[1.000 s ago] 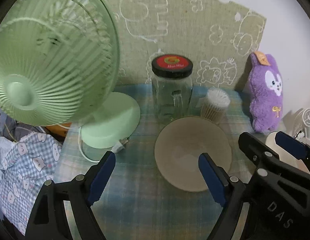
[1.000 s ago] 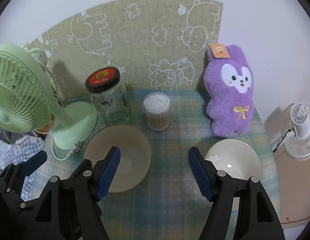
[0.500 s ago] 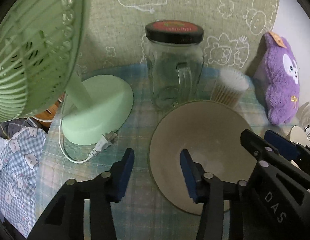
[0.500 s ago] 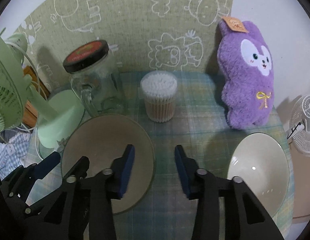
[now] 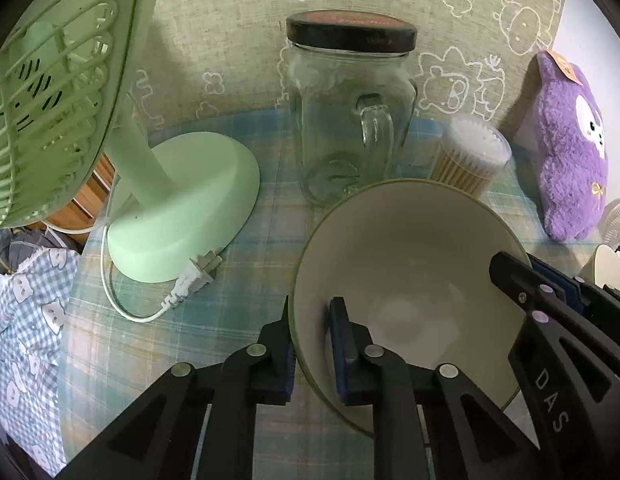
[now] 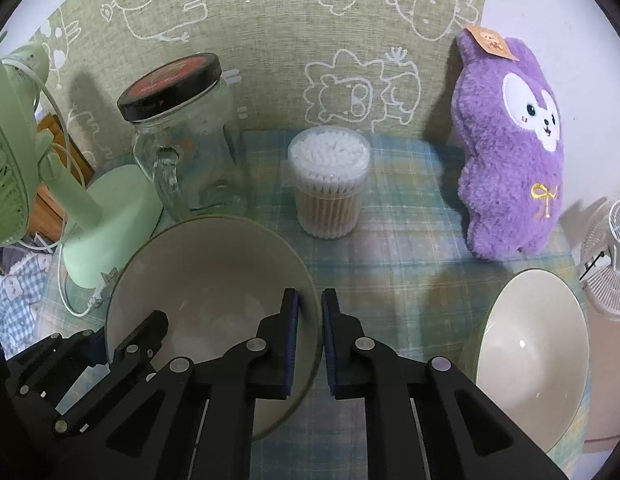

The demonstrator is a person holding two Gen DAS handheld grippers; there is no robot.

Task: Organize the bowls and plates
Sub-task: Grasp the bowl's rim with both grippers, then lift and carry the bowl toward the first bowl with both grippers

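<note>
Left gripper point(image 5: 310, 344) clamped on beige bowl point(image 5: 410, 248) near rim, right gripper point(image 6: 310, 336) clamped on opposite rim, bowl apparently resting on checked tablecloth point(image 6: 390, 240), second bowl point(image 6: 526, 360) well apart.

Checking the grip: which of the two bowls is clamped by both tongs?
The left bowl, in front of the glass jar; each tongs pinches its rim. The right bowl, near the purple plush, sits untouched.

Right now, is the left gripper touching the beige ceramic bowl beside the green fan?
Touching: the left wrist view shows the left gripper clamped on the beige bowl's rim.
</note>
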